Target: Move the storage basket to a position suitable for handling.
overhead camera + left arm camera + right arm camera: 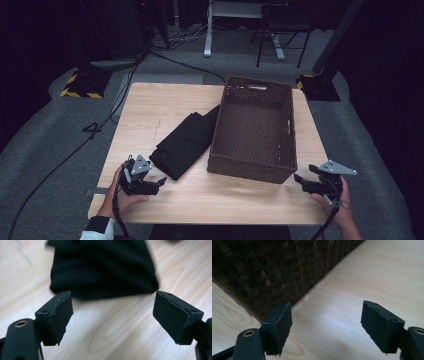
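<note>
High view: a folded black cloth [186, 142] lies on the table [165, 102], touching the left wall of a brown wicker basket [253, 165]. The left claw [152, 186] sits near the cloth's near corner; the right claw [301, 181] is just beside the basket's near right corner.

Left gripper view: jaws released, nothing between them — the cloth [102, 267] lies just ahead.

Right gripper view: jaws released over bare wood — the basket [274, 270] wall stands ahead.

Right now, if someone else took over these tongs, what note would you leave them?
Left tongs: open, empty, just short of the folded black cloth.
Right tongs: open, empty, beside the near right corner of the brown woven basket.
The cloth lies on the table, left of the basket, against its side. The basket looks empty.
Done: nothing gripped yet.
Left: probably grasp the cloth and put it in the basket.
</note>
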The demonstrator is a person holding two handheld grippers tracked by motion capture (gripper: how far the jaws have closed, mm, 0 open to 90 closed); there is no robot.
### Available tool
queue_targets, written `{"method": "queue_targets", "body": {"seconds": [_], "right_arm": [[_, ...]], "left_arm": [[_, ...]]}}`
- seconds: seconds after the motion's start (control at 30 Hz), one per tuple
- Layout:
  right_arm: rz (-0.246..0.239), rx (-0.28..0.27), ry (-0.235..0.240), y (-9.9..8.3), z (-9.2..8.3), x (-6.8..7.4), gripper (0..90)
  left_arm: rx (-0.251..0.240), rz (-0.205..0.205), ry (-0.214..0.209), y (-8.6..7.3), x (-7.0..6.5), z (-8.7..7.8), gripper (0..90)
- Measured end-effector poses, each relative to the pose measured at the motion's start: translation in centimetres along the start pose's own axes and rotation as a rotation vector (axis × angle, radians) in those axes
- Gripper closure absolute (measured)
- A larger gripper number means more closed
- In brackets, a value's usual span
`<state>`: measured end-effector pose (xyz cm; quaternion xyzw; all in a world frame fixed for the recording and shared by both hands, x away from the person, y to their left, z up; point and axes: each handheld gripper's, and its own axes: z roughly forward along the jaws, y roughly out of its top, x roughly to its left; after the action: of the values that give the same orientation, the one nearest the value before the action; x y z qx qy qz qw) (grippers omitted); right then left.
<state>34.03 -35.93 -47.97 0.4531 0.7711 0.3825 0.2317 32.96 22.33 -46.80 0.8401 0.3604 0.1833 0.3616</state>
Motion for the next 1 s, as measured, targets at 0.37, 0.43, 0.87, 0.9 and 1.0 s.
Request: {"method": "queue_targets", "body": {"seconds": [0.37, 0.43, 0.87, 0.9, 1.0], "right_arm": [[0.007, -0.199, 0.017, 4.6, -4.0, -0.1, 27.9], [-0.007, -0.210, 0.021, 5.3, -4.1, 0.2, 27.9], [-0.089, -0.172, 0.065, 7.9, -3.1, 2.4, 23.7], [-0.091, -0.162, 0.066, 7.9, -2.9, 2.5, 23.7], [-0.067, -0.131, 0.076, 7.6, -2.0, 2.6, 24.1]], "left_arm": [[-0.110, -0.018, 0.002, 6.1, 1.2, 2.1, 17.0], [-0.093, -0.003, 0.066, 7.0, 1.7, 2.9, 17.0], [0.029, -0.129, 0.015, 6.5, 5.6, 8.5, 15.5], [0.043, -0.138, 0.001, 6.4, 5.7, 8.7, 15.7], [0.059, -0.193, -0.100, 5.8, 5.9, 9.0, 21.5]]}}
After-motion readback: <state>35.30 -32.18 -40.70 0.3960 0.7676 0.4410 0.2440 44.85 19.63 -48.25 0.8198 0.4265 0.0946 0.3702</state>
